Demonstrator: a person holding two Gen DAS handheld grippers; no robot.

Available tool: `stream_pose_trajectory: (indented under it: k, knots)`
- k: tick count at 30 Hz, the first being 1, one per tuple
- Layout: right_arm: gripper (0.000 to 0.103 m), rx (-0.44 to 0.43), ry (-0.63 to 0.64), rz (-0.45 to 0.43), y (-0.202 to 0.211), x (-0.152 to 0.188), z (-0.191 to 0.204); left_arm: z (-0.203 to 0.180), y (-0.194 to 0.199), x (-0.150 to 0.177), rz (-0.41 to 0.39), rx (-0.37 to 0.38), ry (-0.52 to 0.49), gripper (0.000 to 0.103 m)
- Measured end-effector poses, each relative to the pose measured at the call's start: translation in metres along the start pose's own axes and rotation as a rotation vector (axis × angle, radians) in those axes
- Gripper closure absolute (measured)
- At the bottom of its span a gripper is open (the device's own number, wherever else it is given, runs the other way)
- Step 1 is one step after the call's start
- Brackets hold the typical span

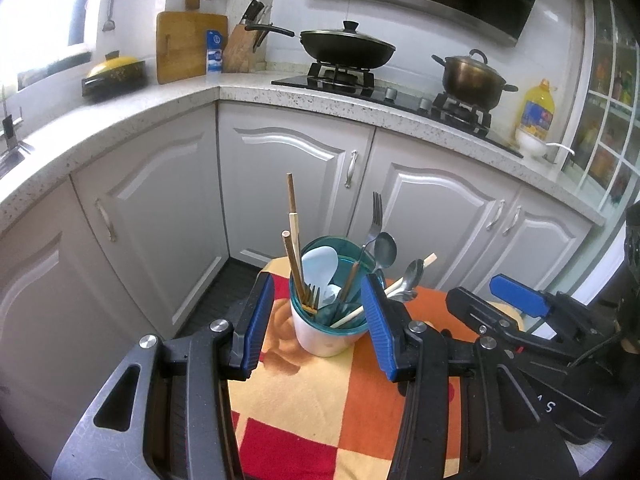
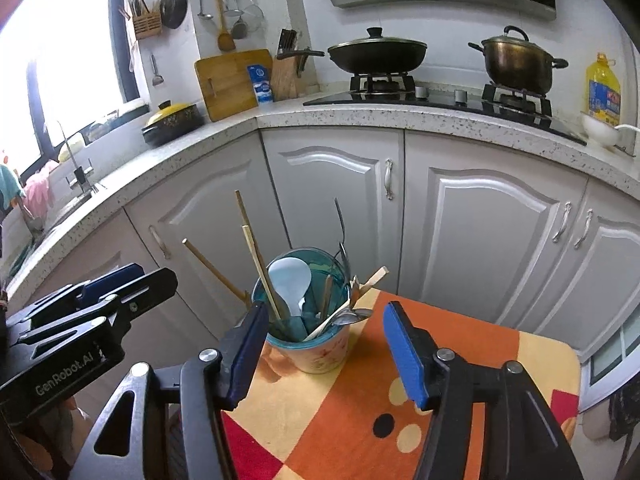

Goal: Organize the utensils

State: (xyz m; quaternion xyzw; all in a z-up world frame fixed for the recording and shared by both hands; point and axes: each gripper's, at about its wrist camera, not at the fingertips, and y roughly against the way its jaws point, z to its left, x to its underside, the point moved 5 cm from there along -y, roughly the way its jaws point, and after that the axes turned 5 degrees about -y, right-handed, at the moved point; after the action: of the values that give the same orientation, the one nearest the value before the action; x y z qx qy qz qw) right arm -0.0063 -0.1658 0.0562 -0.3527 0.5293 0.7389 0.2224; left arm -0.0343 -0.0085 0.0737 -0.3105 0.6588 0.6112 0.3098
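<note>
— Where's the utensil cup (image 1: 328,320)?
— On the patterned cloth (image 1: 320,400), far edge, holding chopsticks (image 1: 294,220), fork (image 1: 376,216), spoons.
— The hand-held grippers?
— Left hand-held gripper (image 1: 318,320) spread around the cup without touching; right hand-held gripper (image 2: 324,344) spread, empty.

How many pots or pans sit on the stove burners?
2: a lidded black wok on the left burner, a lidded bronze pot on the right burner.
</note>
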Motion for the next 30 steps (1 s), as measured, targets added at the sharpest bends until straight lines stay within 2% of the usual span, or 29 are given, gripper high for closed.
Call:
stream_pose_trajectory:
  k: [18,30]
  knots:
    - [0.045,0.025,0.007,-0.002,0.0035,0.0008,0.0040,0.0008,0.0019,0.0038,0.013,-0.026,-0.005,0.058]
    - [0.041,0.036,0.002,0.016,-0.0027,0.0034,0.0023,0.0005,-0.0018,0.0078,0.024,-0.033,-0.005,0.058]
